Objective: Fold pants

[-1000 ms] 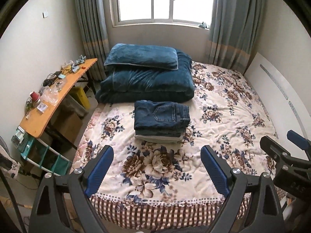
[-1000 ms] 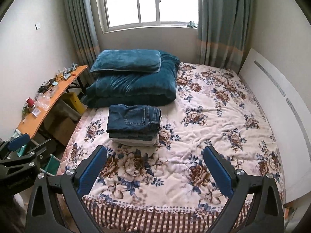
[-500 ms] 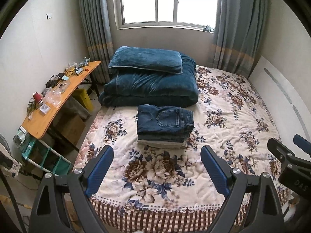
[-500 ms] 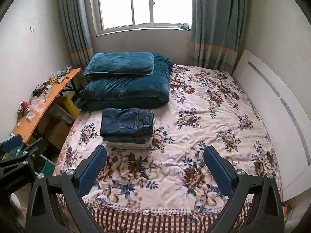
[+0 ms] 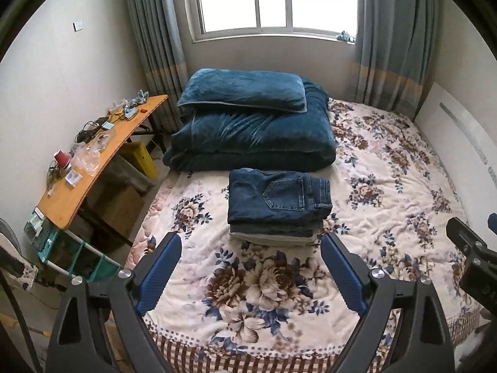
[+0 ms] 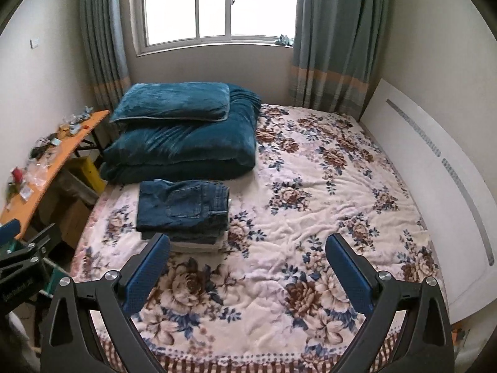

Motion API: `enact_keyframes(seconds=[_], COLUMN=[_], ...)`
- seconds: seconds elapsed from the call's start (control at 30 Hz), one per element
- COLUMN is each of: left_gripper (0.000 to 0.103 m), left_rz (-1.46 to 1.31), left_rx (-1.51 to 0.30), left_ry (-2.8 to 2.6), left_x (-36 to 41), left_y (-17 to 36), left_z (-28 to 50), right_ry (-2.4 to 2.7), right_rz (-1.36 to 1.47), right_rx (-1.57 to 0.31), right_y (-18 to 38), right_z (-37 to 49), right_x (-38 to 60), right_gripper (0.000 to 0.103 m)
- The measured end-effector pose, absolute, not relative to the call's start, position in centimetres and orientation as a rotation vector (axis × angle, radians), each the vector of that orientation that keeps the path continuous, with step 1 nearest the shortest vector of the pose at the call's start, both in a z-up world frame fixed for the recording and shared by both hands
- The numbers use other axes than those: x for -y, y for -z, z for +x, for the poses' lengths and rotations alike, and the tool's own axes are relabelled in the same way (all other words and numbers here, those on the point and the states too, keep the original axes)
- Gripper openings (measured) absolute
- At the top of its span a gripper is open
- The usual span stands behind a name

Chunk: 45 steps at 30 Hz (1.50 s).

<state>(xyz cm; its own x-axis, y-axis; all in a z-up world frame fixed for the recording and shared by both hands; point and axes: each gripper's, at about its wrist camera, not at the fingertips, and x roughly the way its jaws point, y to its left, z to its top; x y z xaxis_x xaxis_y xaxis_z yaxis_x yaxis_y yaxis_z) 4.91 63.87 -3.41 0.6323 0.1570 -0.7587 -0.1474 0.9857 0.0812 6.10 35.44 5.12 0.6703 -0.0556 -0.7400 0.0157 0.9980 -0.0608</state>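
Both grippers hang over the near edge of the bed. The left gripper (image 5: 250,267) has its jaws spread wide with nothing between them, same deal with the right gripper (image 6: 248,269). Under both is just the floral blanket (image 5: 388,217). The folded jeans (image 5: 276,200) sit on top of a small stack of folded clothes, just past the left gripper's fingertips, and ahead-left of the right one. Further back is a folded teal duvet (image 5: 254,136) with a pillow (image 5: 245,90) on it, then the window (image 6: 214,3).
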Motion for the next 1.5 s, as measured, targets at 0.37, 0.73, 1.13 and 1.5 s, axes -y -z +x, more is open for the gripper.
enact_keyframes(seconds=[0.37, 0.73, 1.13, 1.5], left_gripper=[0.092, 0.103, 0.103, 0.103], left_rz=[0.033, 0.015, 0.025, 0.037], left_rx=[-0.896, -0.857, -0.845, -0.847], left_ry=[-0.195, -0.186, -0.2, -0.204], left_x=[-64.6, -64.5, -64.2, -64.3], left_y=[5.9, 5.6, 5.1, 4.8], left_z=[8.0, 8.3, 8.4, 9.2], right_ry=[0.049, 0.036, 0.042, 0.041], right_rz=[-0.051, -0.037, -0.033, -0.017], right_rx=[-0.897, -0.887, -0.881, -0.888], right_y=[-0.5, 0.7, 1.6, 2.1], right_z=[10.2, 10.8, 10.6, 10.7], right_x=[-36.9, -36.9, -37.1, -36.7], right_gripper=[0.102, 0.102, 0.103, 0.103])
